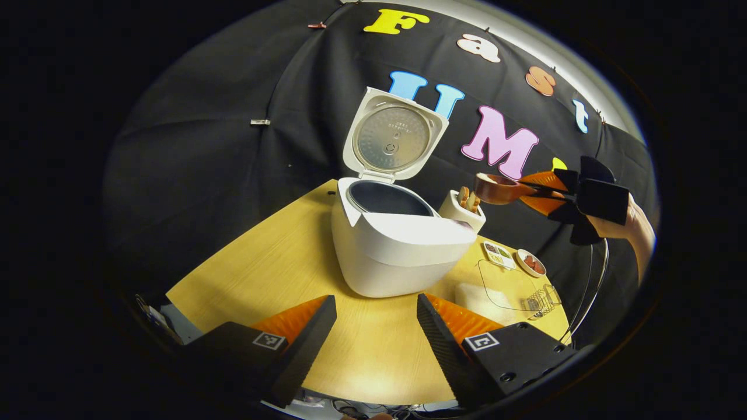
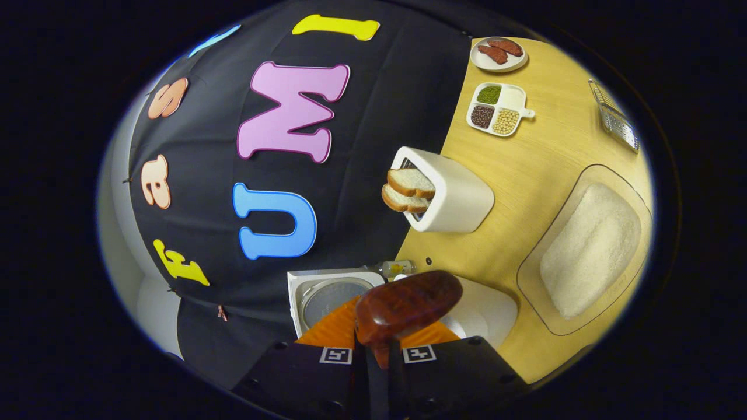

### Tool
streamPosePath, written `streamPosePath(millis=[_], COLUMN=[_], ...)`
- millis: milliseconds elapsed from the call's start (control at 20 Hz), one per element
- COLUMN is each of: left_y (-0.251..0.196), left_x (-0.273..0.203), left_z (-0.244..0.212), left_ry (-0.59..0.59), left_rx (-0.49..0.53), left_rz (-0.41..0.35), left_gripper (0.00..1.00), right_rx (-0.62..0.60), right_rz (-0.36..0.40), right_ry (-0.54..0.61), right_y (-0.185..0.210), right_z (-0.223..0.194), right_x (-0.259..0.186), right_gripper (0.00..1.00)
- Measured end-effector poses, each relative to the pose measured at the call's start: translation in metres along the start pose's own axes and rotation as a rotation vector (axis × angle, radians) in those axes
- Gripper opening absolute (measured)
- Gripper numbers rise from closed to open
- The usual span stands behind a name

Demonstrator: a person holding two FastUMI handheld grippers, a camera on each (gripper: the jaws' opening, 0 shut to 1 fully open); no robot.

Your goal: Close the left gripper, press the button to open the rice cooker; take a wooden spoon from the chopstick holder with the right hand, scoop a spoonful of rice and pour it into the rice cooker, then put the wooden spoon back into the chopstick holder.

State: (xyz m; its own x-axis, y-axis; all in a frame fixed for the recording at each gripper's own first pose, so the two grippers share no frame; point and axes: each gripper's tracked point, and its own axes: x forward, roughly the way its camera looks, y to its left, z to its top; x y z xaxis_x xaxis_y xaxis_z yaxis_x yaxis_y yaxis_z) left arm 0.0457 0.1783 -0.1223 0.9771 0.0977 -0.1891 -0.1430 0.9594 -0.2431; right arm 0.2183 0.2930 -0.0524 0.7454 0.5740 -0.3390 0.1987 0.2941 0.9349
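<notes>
The white rice cooker (image 1: pixel 397 251) stands on the wooden table with its lid (image 1: pixel 397 137) raised and the dark inner pot showing. My left gripper (image 1: pixel 376 303) hangs open in front of it, touching nothing. To the cooker's right stands the white chopstick holder (image 1: pixel 461 211) with wooden utensil heads in it. Above and right of it, my right gripper (image 1: pixel 551 192) is shut on the handle of the dark wooden spoon (image 1: pixel 496 188). In the right gripper view, the spoon's bowl (image 2: pixel 408 306) juts from the right gripper (image 2: pixel 379 350) over the cooker (image 2: pixel 487 309). I cannot tell whether it holds rice.
A clear tray of white rice (image 2: pixel 589 251) lies right of the holder (image 2: pixel 455 201). Behind it sit a divided dish of beans (image 2: pixel 496 111) and a small plate of red pieces (image 2: pixel 499 52). A wire rack (image 2: pixel 613 116) sits near the table's edge.
</notes>
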Motion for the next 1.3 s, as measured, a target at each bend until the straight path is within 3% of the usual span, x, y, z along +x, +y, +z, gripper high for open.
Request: streamPosePath(millis=[350,850,1300], left_y=[0.029,0.033,0.037], left_x=[0.009,0.005,-0.008], left_z=[0.025,0.027,0.019], left_ry=[-0.050,-0.049,-0.022], left_rx=[0.034,0.051,0.025], left_rz=[0.070,0.069,0.077], left_gripper=[0.96,0.95,0.96], right_rx=[-0.197,-0.790,-1.056], right_rz=[0.006,0.000,0.012], right_ry=[0.025,-0.004,-0.071], right_y=[0.026,0.037,0.044], right_z=[-0.050,-0.105,-0.105], right_x=[0.069,0.120,0.147], right_gripper=[0.17,0.16,0.16])
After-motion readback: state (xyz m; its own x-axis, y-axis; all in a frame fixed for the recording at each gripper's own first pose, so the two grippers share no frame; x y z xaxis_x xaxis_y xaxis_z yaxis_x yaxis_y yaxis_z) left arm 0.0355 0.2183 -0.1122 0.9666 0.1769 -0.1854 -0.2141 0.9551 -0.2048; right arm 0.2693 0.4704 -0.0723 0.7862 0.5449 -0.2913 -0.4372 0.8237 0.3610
